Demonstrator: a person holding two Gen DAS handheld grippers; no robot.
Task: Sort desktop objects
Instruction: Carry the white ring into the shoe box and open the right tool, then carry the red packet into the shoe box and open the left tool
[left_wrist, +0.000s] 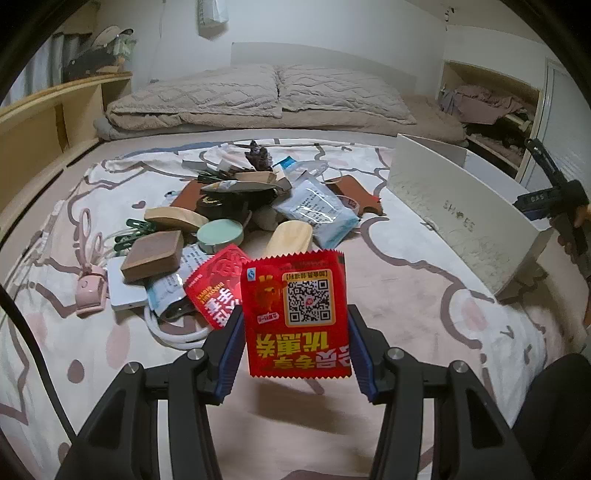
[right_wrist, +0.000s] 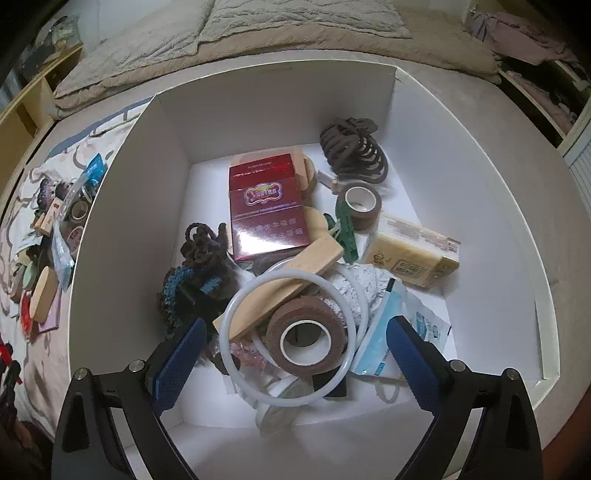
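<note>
Jaws of the left gripper (left_wrist: 295, 339) clamp a red sachet (left_wrist: 297, 314) by its side edges, lifted clear of the bed (left_wrist: 424, 295) so it can go to the white box (left_wrist: 461, 214) on the right, away from the unsorted pile (left_wrist: 229, 210) beyond it. Right gripper (right_wrist: 295, 363) hangs released and empty over the same white box (right_wrist: 258, 122), pointing down at the brown tape roll (right_wrist: 304, 338) and white ring (right_wrist: 288, 336) on top of the sorted items, probably just after a drop.
</note>
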